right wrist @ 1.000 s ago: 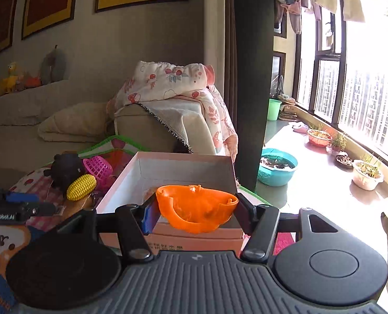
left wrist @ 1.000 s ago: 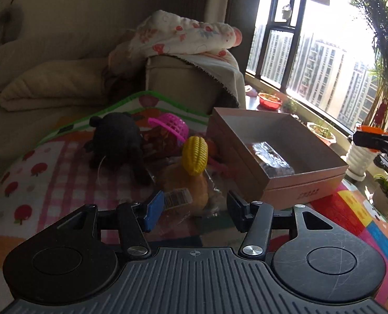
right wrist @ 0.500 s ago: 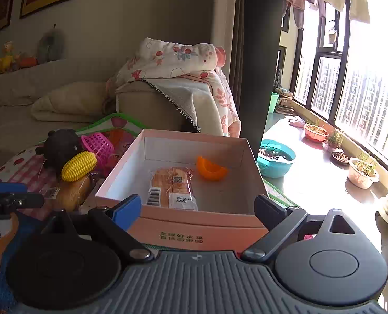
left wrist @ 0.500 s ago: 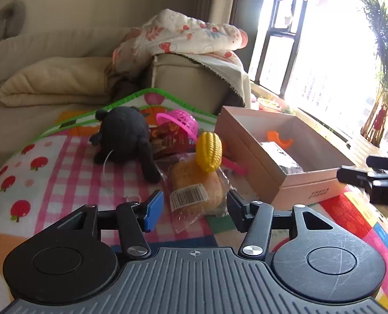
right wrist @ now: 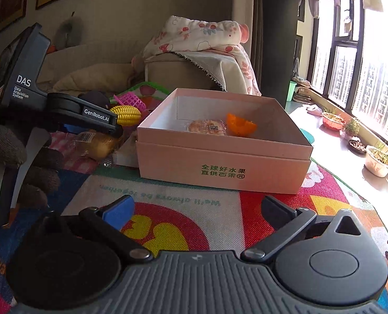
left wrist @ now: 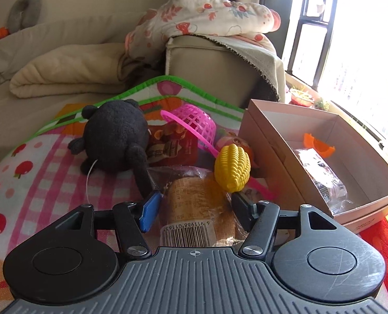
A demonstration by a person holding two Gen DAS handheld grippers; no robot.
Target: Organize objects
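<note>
My left gripper point(left wrist: 195, 206) stands open low over the mat, its jaws opening. A plastic-wrapped bread point(left wrist: 194, 209) lies between the pads, which do not press on it. A yellow toy corn point(left wrist: 233, 167) rests on the bread's far end. The open pink box point(right wrist: 220, 157) holds an orange toy piece point(right wrist: 239, 125) and a wrapped pastry point(right wrist: 207, 127). In front of the box, my right gripper point(right wrist: 196, 209) hangs over the mat with its jaws opening wide and nothing between them.
A black plush toy point(left wrist: 115, 136), a pink toy basket point(left wrist: 196, 123) and a brown snack packet point(left wrist: 170, 149) lie behind the bread. A sofa arm with a floral blanket point(left wrist: 215, 18) rises beyond. Plant pots point(right wrist: 379, 158) line the window ledge on the right.
The right gripper let go of the orange piece, which now lies in the box, then opened wide and sank toward the mat. The left gripper moved forward and down until the bread lay between its jaws.
</note>
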